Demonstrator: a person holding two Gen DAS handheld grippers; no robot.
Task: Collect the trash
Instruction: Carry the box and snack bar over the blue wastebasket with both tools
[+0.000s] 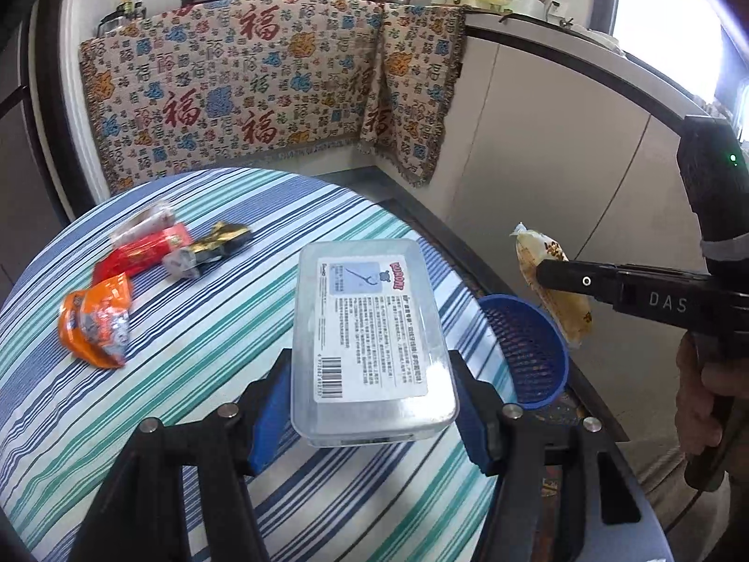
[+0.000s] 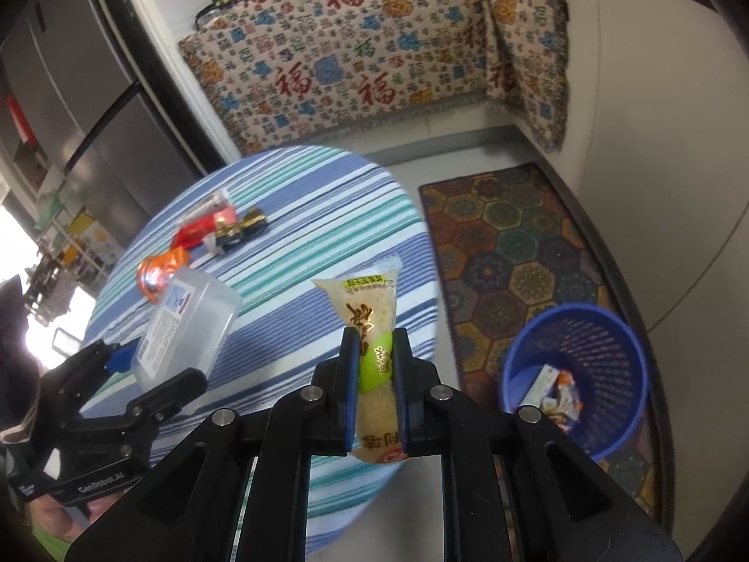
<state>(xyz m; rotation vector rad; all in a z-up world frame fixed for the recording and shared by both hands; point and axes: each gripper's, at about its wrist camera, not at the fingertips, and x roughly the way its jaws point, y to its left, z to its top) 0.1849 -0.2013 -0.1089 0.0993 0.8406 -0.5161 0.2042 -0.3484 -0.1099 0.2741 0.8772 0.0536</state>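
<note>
Left tongs [image 1: 374,403] clamped across clear plastic box [image 1: 370,342], long axis pointing ahead, above striped counter [image 1: 196,351]. Right tongs [image 2: 376,351] pinching yellow snack packet [image 2: 370,323] lengthwise, left of blue basket [image 2: 576,370].

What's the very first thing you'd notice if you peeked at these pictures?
Two black tongs each hold up some trash over the striped table: the left tongs grip a clear plastic box, and the right tongs pinch a yellowish snack packet. A blue mesh bin waits on the patterned rug beside the table, with a few scraps already inside. Bright wrappers lie on the tablecloth.
</note>
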